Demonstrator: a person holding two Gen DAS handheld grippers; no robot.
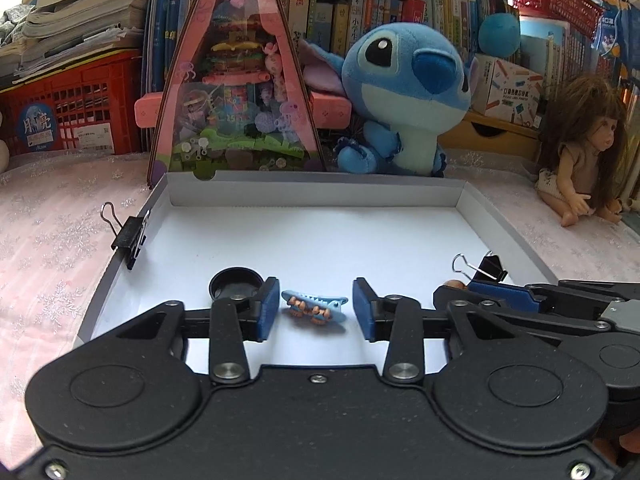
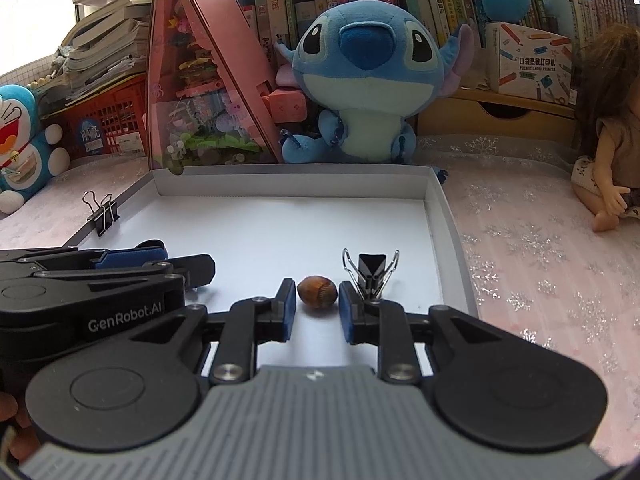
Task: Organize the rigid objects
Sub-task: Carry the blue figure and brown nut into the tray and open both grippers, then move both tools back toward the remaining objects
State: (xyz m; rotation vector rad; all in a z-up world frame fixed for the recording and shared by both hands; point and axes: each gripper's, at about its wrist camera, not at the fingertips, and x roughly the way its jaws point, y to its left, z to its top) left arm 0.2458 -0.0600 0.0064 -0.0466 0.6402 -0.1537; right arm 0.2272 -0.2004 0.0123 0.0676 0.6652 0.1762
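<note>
The left claw (image 1: 316,310) sits low at the centre of its view, jaws spread wide and level, blue pads (image 1: 269,308) facing each other with a clear gap between. The right claw (image 2: 318,306) is likewise parted at the lower centre of its view, its gap narrower. Each claw shows at the other view's edge: right claw (image 1: 520,300) at right, left claw (image 2: 132,264) at left.

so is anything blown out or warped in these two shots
Left wrist view: fisheye bends the white tray edges outward, and the window behind the book stack is overexposed. Right wrist view: the top-left window is blown to white, the doll stretches at the edge, while the brown nut stays sharp.
</note>
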